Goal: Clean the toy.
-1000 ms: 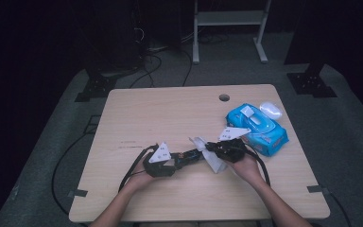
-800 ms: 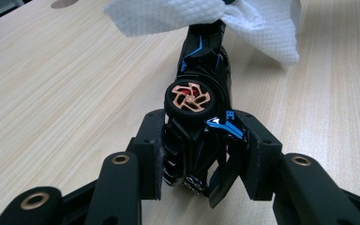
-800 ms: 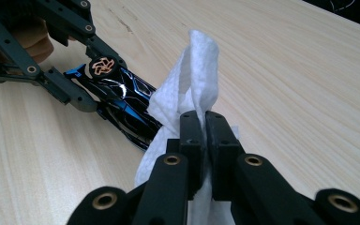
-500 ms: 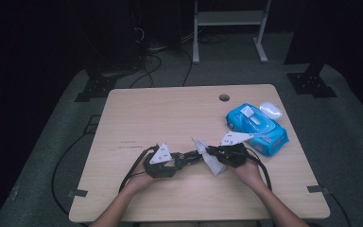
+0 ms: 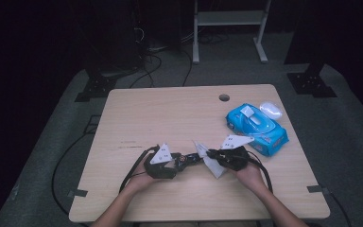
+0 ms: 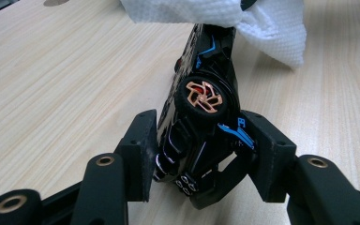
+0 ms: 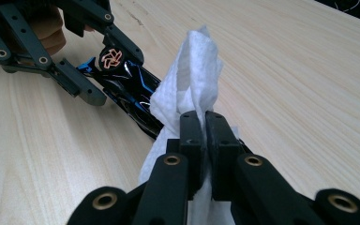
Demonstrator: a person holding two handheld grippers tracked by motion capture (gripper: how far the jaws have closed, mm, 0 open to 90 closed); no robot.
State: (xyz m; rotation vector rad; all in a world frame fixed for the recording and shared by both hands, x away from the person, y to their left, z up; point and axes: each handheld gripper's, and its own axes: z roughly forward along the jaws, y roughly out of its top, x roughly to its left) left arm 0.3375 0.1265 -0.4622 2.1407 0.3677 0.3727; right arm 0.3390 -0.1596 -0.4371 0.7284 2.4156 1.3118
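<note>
A black toy car (image 6: 201, 117) with blue trim and an orange-spoked wheel lies on its side on the wooden table (image 5: 170, 113). My left gripper (image 6: 201, 150) has its tail end between the jaws. The jaws have just been opening, and both pads still rest against the car's sides. From the right gripper view, the left gripper (image 7: 91, 65) sits at the car (image 7: 126, 82). My right gripper (image 7: 204, 126) is shut on a white wipe (image 7: 192, 75) that drapes over the car's front. From above, left gripper (image 5: 182, 161), car (image 5: 189, 160), wipe (image 5: 212, 165) and right gripper (image 5: 212, 156) meet near the table's front.
A blue pack of wipes (image 5: 255, 125) lies at the right of the table, with a small white object (image 5: 270, 109) behind it. A cable hole (image 5: 224, 98) is near the far edge. Cables trail from both grippers toward the person. A white frame (image 5: 227, 19) stands beyond the table.
The right gripper and the wipe have shifted a little toward the near edge along the car. The left hand has stayed where it was.
</note>
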